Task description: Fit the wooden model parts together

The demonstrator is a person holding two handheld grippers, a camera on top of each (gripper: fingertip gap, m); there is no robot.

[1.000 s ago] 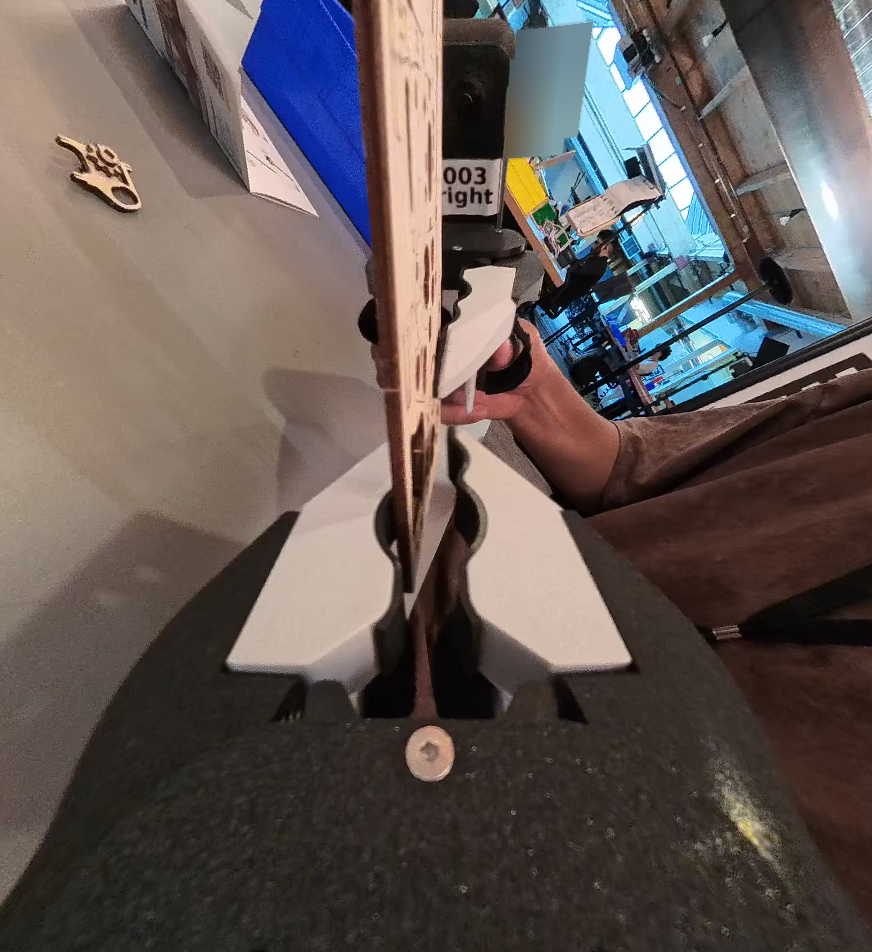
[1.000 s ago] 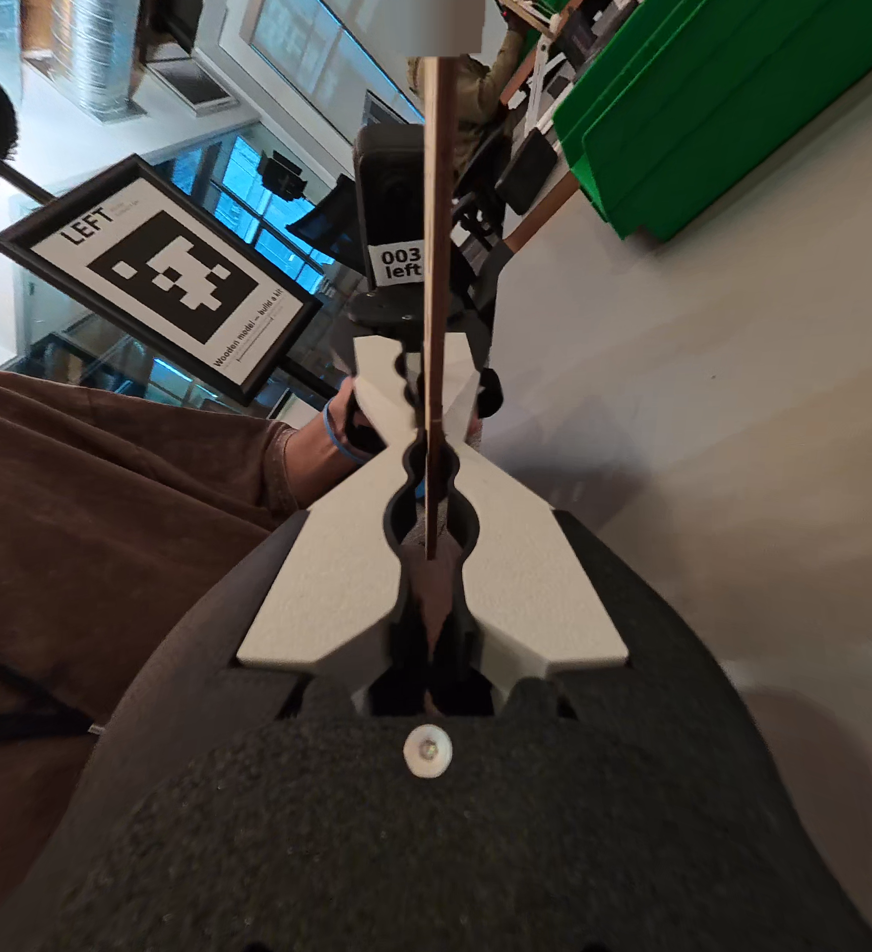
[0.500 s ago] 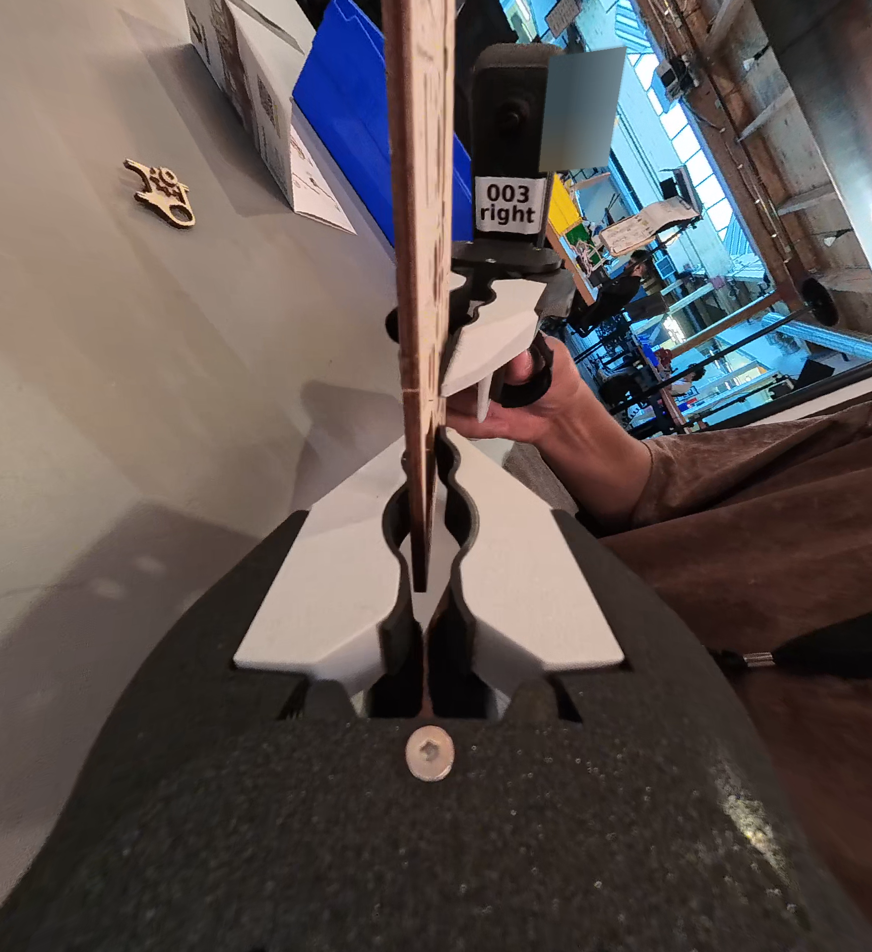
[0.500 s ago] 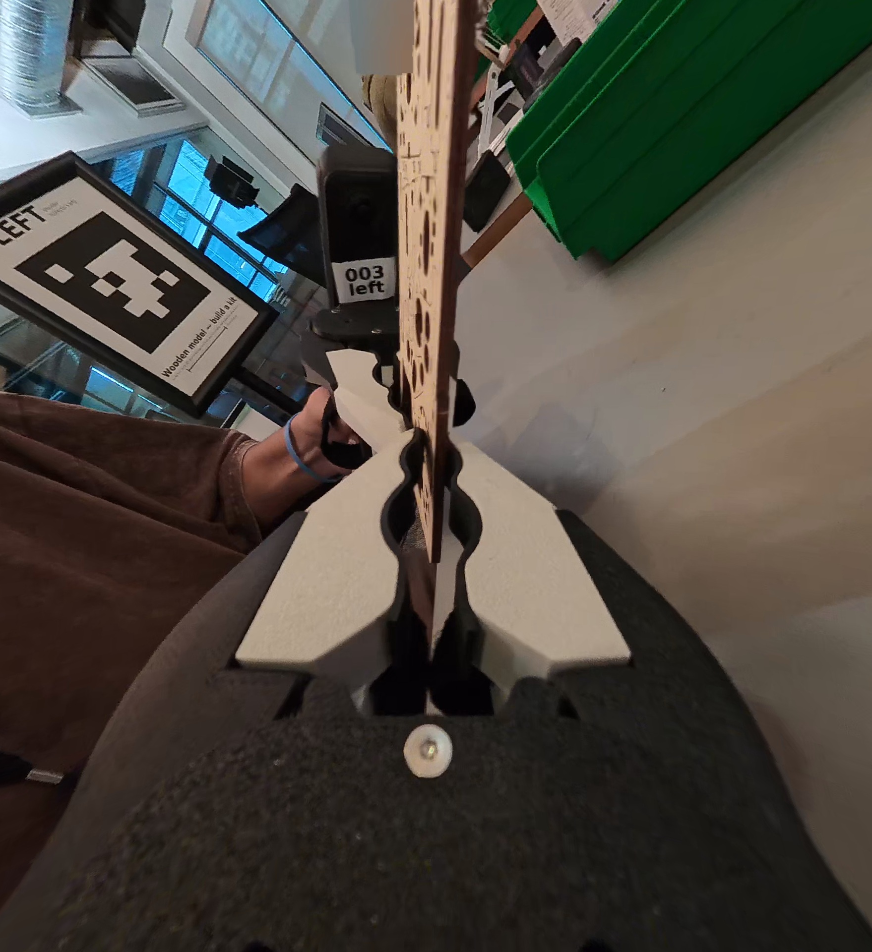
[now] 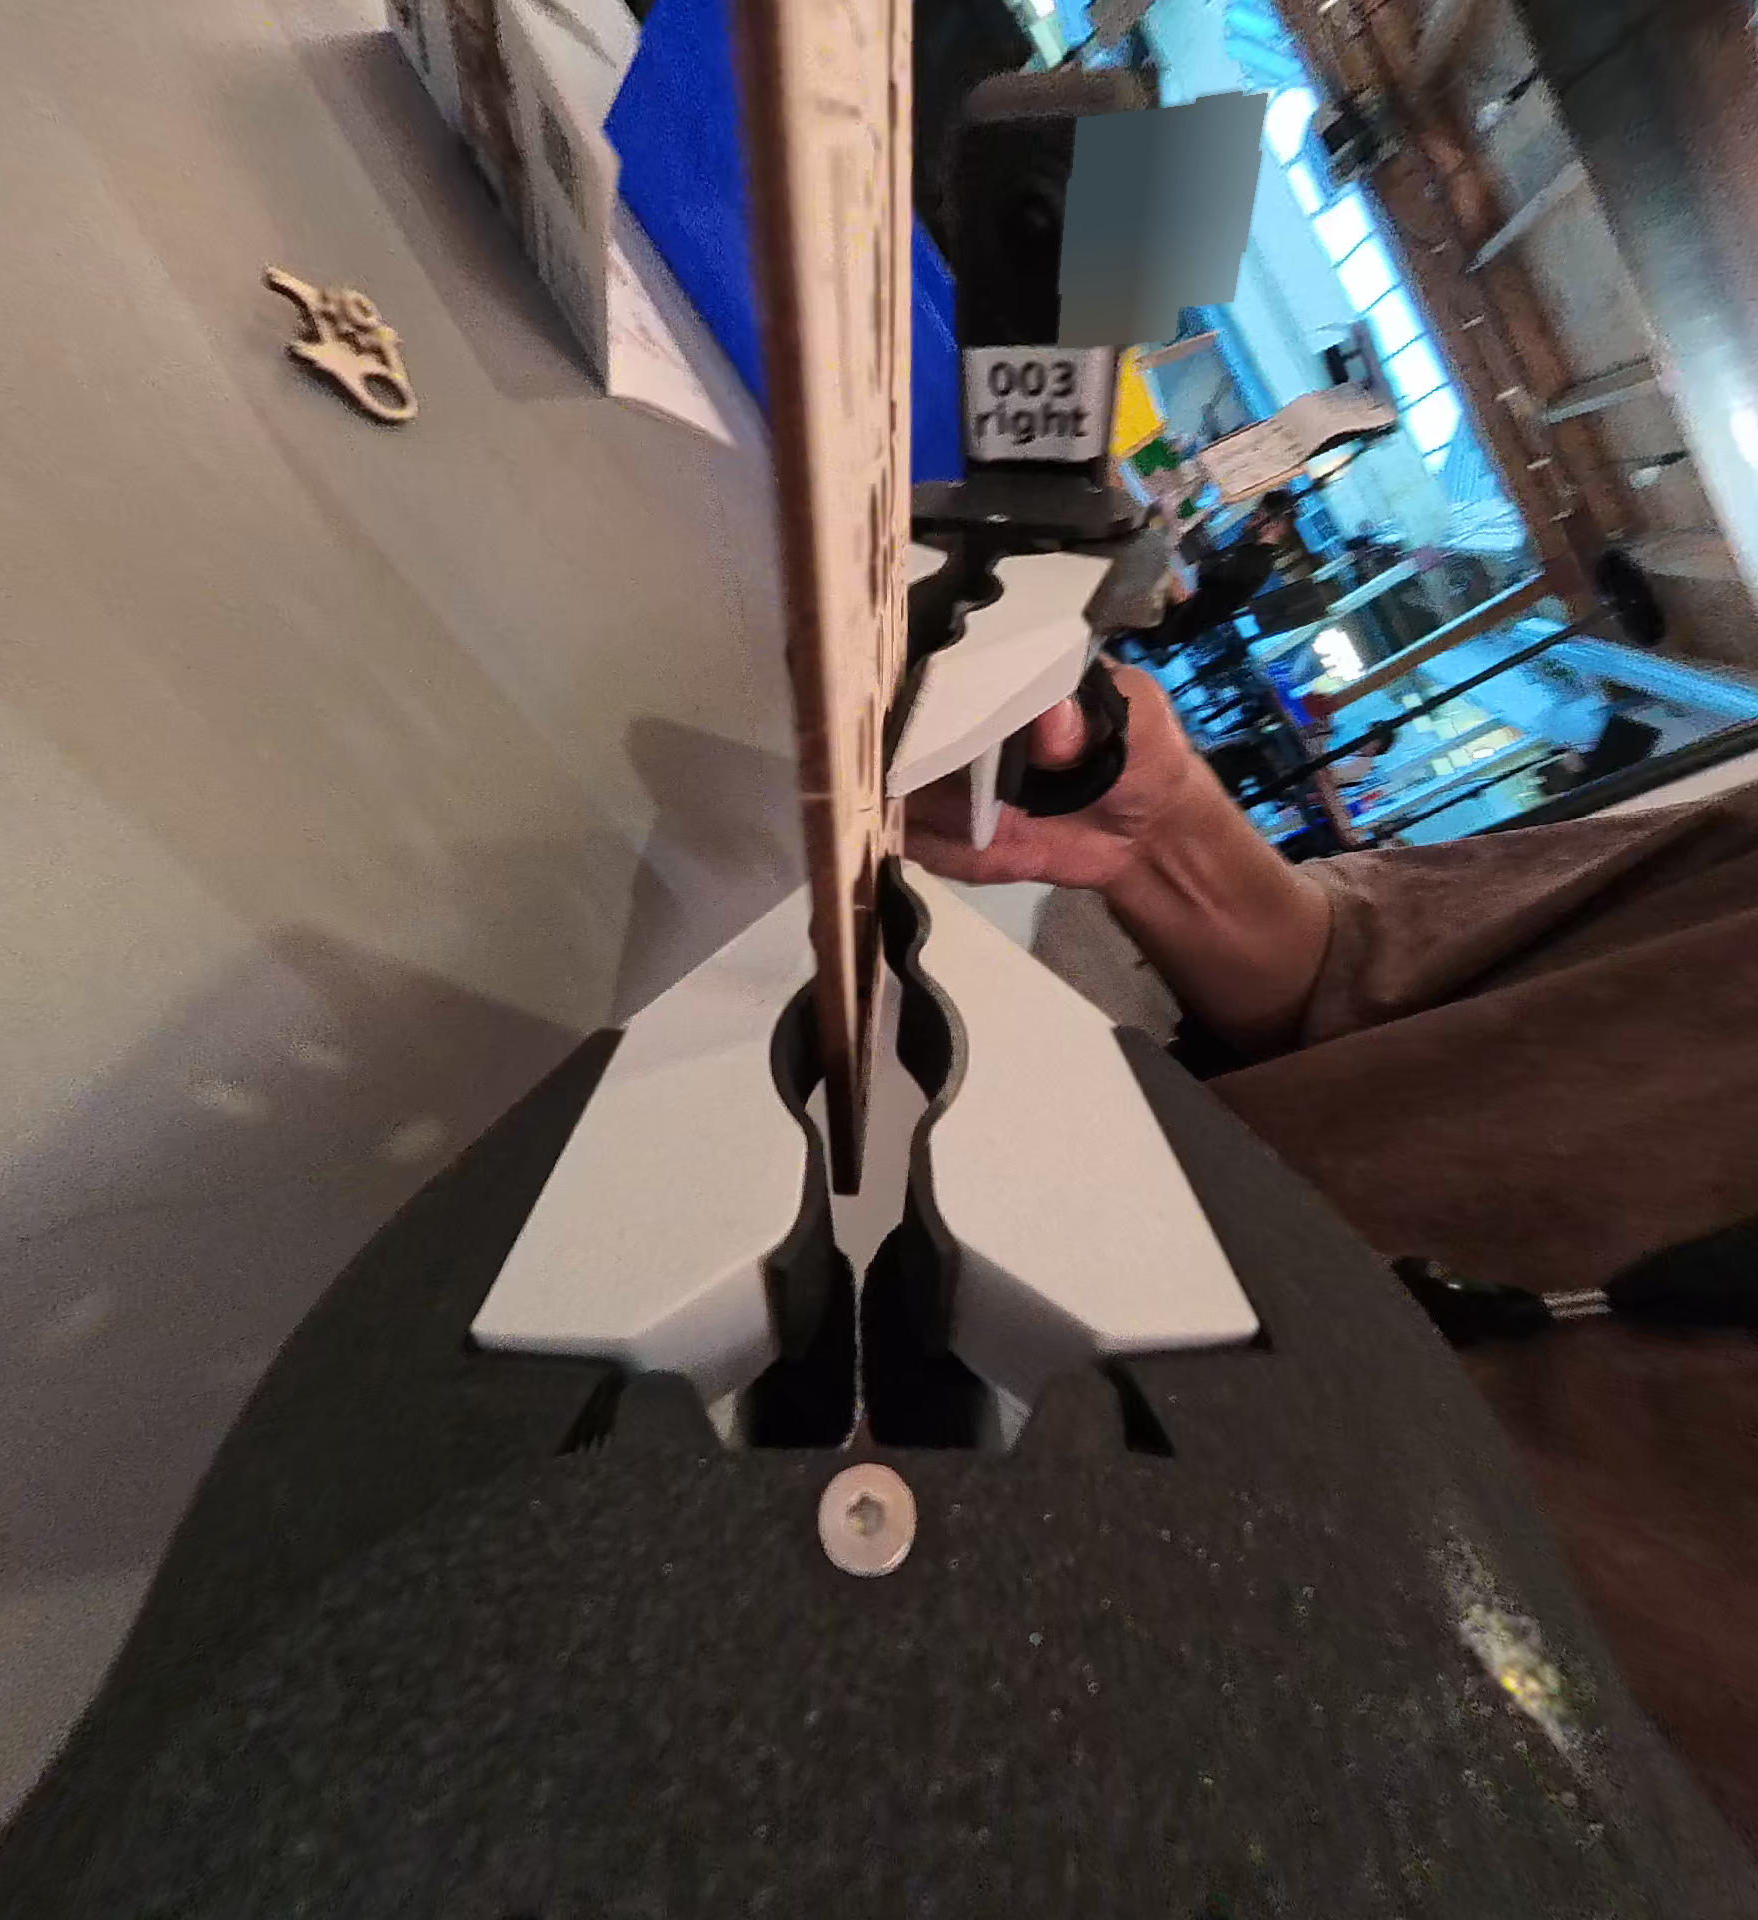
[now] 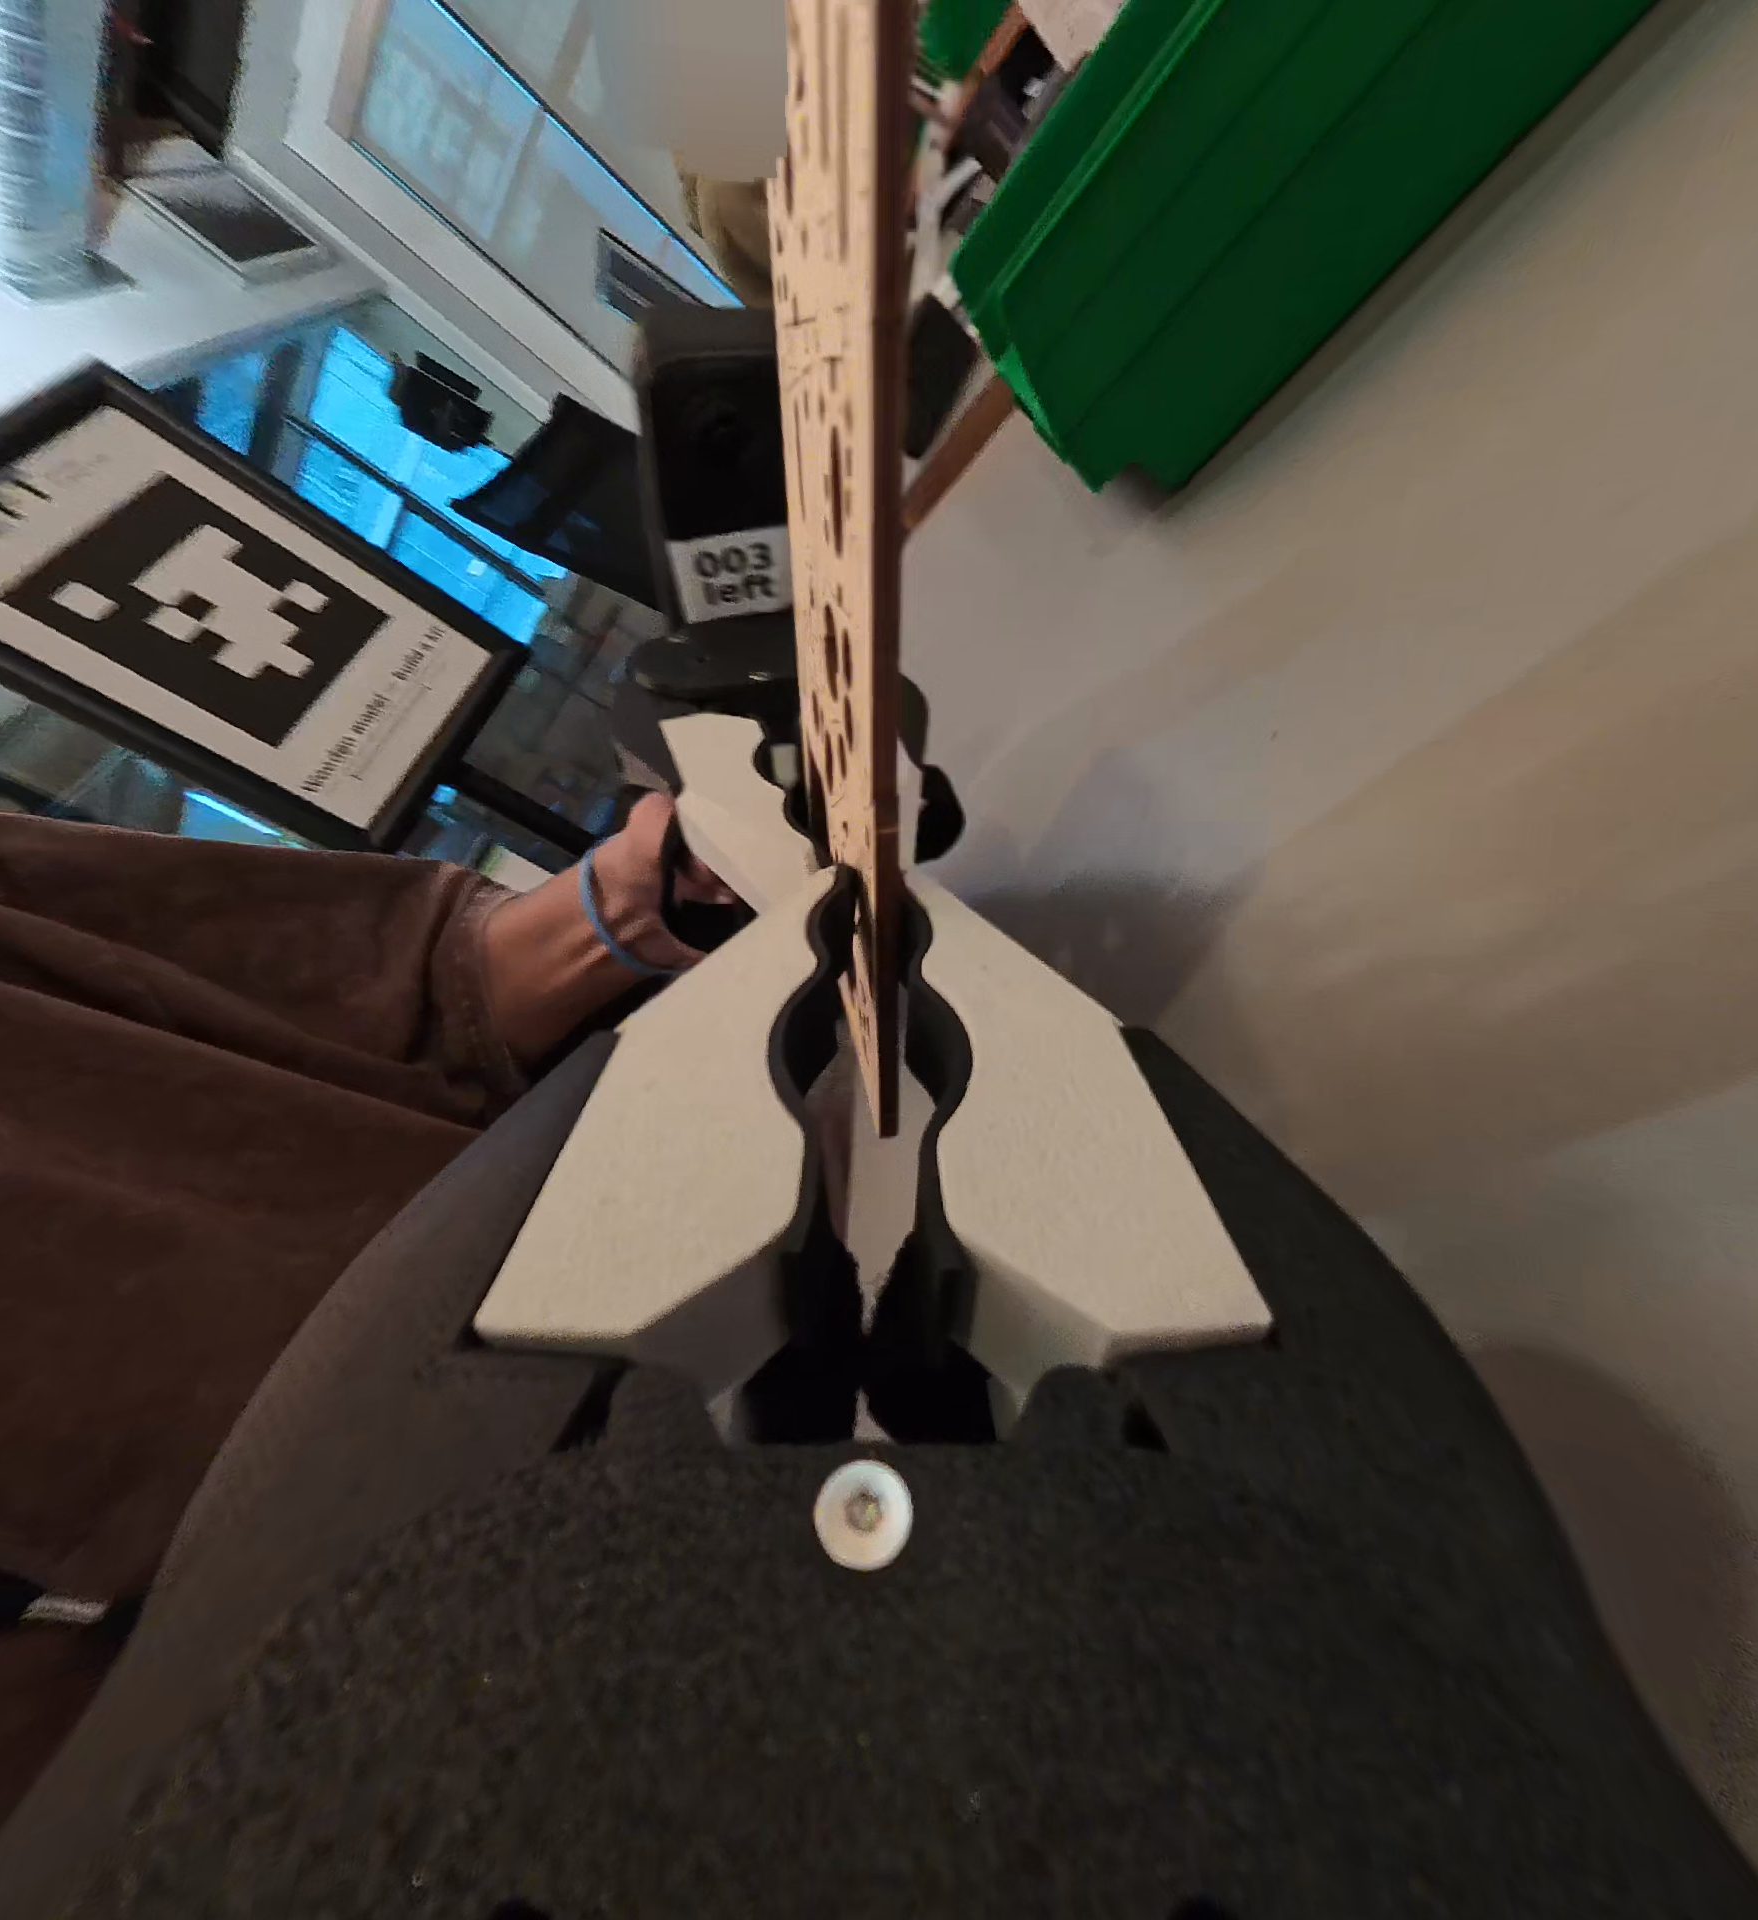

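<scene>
**Holding the cut sheet edge-on between both tools**

Gripping from opposite ends, both tools pinched one thin wooden sheet [image 5: 839, 582], the laser-cut panel that carries the model parts. In the left wrist view, the left gripper [image 5: 859, 925] had its white fingers [image 5: 667, 1164] pressed onto the sheet's lower edge, the wood running up the narrow gap between them. The right wrist view showed the same from the far end: the right gripper [image 6: 870, 914] clamped on the sheet [image 6: 844, 416], cut-out holes visible on its face.

Judgement: a two-ended hold kept the thin panel stiff and clear of the table [image 5: 231, 727], likely so a part could be worked free or the sheet turned for inspection. Thin wood would flex or snap if either tool twisted.

Farther off in the left view, the right tool [image 5: 1000, 665] sat against the sheet's far side, a hand [image 5: 1083, 821] on its handle. One loose wooden part [image 5: 345, 348] lay flat on the table, well apart from the sheet, not yet joined to anything. Beyond it stood a white box [image 5: 542, 187] and a blue bin [image 5: 688, 166]. In the right view, green bins [image 6: 1270, 229] lined the table's far edge, and a framed marker sign [image 6: 200, 613] stood near the sleeve [image 6: 179, 1039].
</scene>
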